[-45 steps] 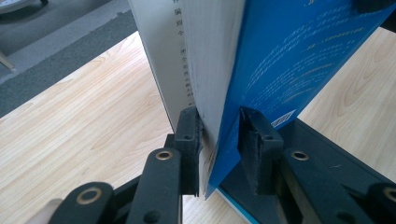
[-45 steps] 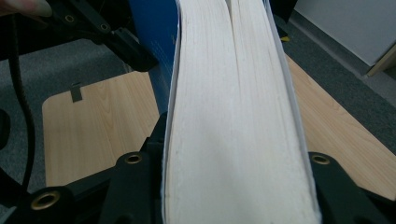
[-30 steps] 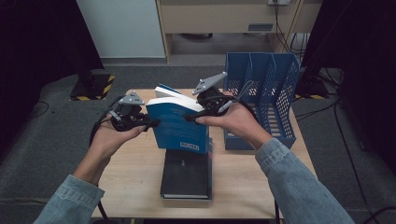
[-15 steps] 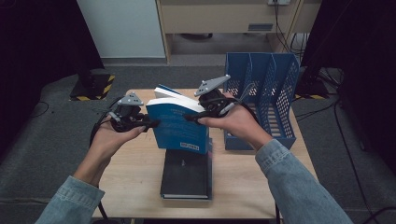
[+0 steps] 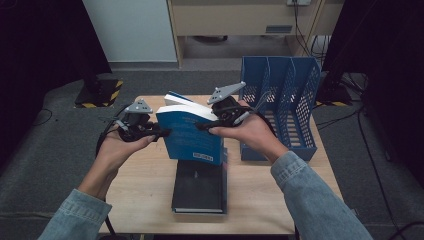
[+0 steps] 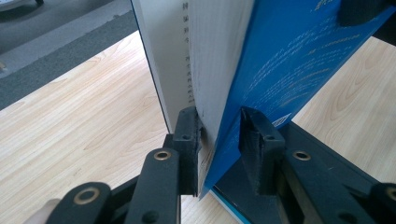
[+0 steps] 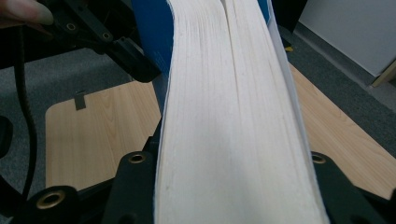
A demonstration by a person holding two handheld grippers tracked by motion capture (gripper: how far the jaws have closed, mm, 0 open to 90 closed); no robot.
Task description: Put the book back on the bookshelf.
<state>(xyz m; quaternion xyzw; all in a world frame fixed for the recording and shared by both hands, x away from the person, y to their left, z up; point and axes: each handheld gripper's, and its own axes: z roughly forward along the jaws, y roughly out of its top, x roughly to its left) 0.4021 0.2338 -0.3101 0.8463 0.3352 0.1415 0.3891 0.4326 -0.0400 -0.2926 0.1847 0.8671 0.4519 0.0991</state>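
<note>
A blue book [image 5: 192,135] is held upright above the wooden table [image 5: 150,175], its left edge clamped between the left gripper [image 5: 159,133] jaws, its right side pinched by the right gripper [image 5: 205,126].

File rack [image 5: 280,107] right of books [image 5: 192,135]

Black book [image 5: 199,186] perhaps half-hidden under blue book [image 5: 192,135]
</note>
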